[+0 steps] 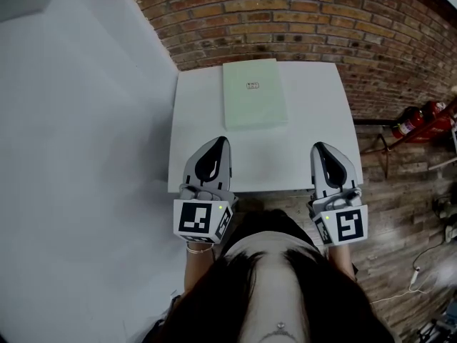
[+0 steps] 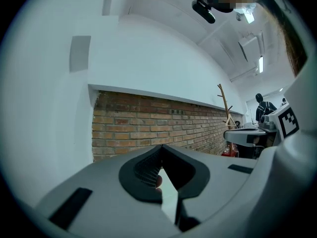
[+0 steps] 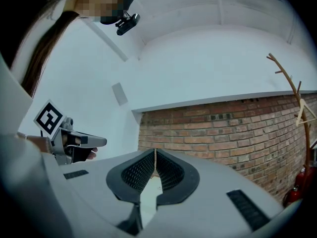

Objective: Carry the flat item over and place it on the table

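Note:
A flat pale green item [image 1: 254, 93] lies on the far half of a white square table [image 1: 314, 106], close to the brick wall. My left gripper [image 1: 220, 142] hovers over the table's near left part, jaws shut with nothing between them. Over the near right part my right gripper [image 1: 318, 148] is also shut and empty. Both point toward the wall, short of the flat item. In the left gripper view the left gripper [image 2: 161, 148] has its tips touching; in the right gripper view the right gripper [image 3: 155, 152] has its tips together too.
A brick wall [image 1: 300, 20] runs behind the table, and a white wall [image 1: 78, 120] stands to its left. Red fire extinguishers [image 1: 421, 122] lie on the wooden floor at the right. A coat stand [image 3: 292, 98] rises by the brick wall. Cables [image 1: 428, 263] trail at the right.

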Demonstrator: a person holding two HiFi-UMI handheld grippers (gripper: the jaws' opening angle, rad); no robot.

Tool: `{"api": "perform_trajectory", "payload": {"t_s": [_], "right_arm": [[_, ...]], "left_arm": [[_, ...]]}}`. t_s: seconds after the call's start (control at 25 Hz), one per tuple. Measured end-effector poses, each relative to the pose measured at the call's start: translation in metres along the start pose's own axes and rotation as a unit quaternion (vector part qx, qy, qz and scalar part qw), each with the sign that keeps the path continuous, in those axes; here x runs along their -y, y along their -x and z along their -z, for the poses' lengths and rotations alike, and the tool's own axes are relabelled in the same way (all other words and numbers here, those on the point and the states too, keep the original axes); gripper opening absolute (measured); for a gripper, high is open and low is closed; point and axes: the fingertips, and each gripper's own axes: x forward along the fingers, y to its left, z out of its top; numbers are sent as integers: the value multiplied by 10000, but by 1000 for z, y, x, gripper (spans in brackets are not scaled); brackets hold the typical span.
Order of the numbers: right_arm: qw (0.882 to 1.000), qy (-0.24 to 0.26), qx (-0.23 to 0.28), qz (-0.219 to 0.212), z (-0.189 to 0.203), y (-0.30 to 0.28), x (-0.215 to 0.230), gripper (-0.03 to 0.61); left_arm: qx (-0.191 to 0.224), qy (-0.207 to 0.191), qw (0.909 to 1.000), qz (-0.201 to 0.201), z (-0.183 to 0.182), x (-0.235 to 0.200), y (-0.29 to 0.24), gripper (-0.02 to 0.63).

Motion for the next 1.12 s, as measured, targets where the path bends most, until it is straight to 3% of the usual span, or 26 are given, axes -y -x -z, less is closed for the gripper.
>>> {"api": "perform_trajectory", "payload": {"t_s": [0.92, 1.12], "right_arm": [[9999, -24, -100, 14, 8, -7, 12, 41], [9999, -25, -138, 37, 12, -11, 15, 41]], "left_arm": [[-36, -248, 9996, -116, 8, 10, -12, 11], [-283, -105, 9995, -85, 7, 15, -16, 11]]}}
